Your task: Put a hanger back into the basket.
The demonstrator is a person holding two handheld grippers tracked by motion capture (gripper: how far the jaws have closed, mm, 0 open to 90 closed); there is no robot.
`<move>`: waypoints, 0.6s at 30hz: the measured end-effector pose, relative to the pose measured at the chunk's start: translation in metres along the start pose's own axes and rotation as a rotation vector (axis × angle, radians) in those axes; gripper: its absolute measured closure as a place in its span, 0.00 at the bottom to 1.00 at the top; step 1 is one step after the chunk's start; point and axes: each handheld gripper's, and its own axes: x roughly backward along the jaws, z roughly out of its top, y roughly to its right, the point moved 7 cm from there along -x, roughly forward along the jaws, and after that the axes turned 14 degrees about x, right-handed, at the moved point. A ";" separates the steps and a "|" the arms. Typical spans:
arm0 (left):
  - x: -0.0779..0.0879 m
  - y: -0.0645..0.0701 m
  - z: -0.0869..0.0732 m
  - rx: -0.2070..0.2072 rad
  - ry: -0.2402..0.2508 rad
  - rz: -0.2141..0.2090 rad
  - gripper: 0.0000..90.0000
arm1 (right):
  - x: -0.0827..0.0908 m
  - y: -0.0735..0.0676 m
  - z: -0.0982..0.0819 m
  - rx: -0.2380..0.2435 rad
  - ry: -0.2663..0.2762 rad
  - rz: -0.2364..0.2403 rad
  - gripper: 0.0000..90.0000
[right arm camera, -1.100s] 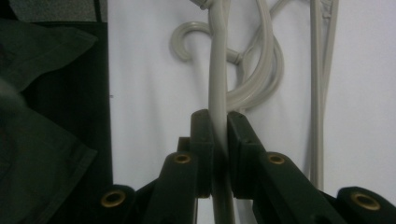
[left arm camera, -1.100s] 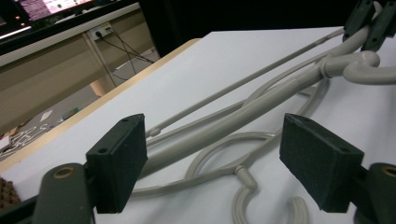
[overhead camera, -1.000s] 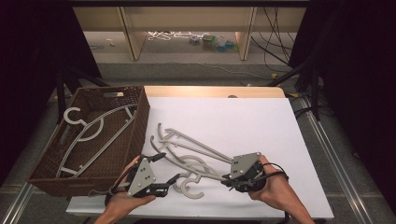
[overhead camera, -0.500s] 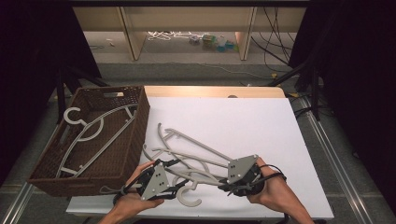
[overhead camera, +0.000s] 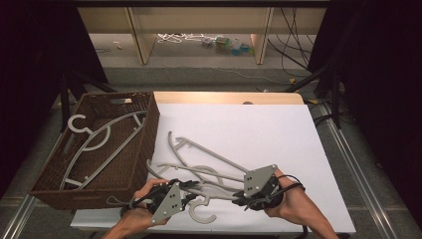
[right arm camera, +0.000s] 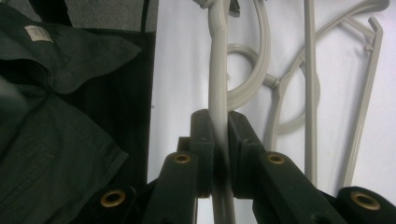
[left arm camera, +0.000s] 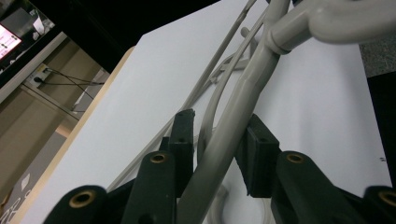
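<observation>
Several grey plastic hangers [overhead camera: 199,159] lie tangled on the white table [overhead camera: 278,134]. My right gripper [overhead camera: 240,199] [right arm camera: 219,126] is shut on one arm of the nearest hanger [overhead camera: 214,191] [right arm camera: 217,60], its pads pressed on both sides. My left gripper [overhead camera: 191,188] [left arm camera: 219,135] straddles the other arm of that hanger [left arm camera: 243,102]. Its jaws have just been closing, the right pad lies against the arm, and a thin gap still shows at the left pad. The hanger's hook [overhead camera: 203,213] curls toward the table's near edge.
A brown wicker basket [overhead camera: 149,124] stands at the table's left with one grey hanger [overhead camera: 94,139] inside. The far and right parts of the white table are bare. A dark sleeve [right arm camera: 56,116] hangs to the left in the right gripper view.
My left gripper has shifted a little right onto the hanger arm and its jaws have narrowed around it. The right gripper has stayed still, gripping.
</observation>
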 end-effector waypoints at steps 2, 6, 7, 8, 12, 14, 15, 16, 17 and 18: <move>0.001 0.000 0.000 -0.008 -0.004 -0.005 0.79 | 0.000 0.001 0.000 0.013 0.008 0.002 0.92; 0.001 0.001 0.000 -0.023 -0.008 -0.009 0.80 | -0.001 0.002 -0.002 0.017 0.018 0.006 0.91; 0.001 0.001 0.000 -0.023 -0.008 -0.009 0.80 | -0.002 0.004 -0.003 0.035 0.026 -0.003 0.91; 0.002 0.001 0.000 -0.023 -0.008 -0.014 0.81 | 0.000 0.002 -0.003 0.019 0.026 0.006 0.91; 0.003 0.003 0.001 -0.043 -0.010 -0.018 0.83 | 0.000 0.005 -0.004 0.028 0.028 -0.008 0.90; 0.003 0.004 0.002 -0.046 -0.014 -0.025 0.83 | 0.002 0.005 -0.004 0.015 0.042 -0.012 0.89; 0.003 0.004 0.002 -0.046 -0.014 -0.025 0.83 | 0.002 0.005 -0.004 0.015 0.042 -0.012 0.89; 0.004 0.005 0.001 -0.048 -0.024 -0.024 0.84 | 0.001 0.006 -0.004 0.017 0.041 -0.019 0.88; 0.003 0.005 0.001 -0.043 -0.022 -0.025 0.84 | 0.001 0.006 -0.004 0.014 0.040 -0.022 0.88; 0.004 0.004 0.002 -0.046 -0.024 -0.017 0.84 | 0.001 0.007 -0.004 0.013 0.043 -0.027 0.87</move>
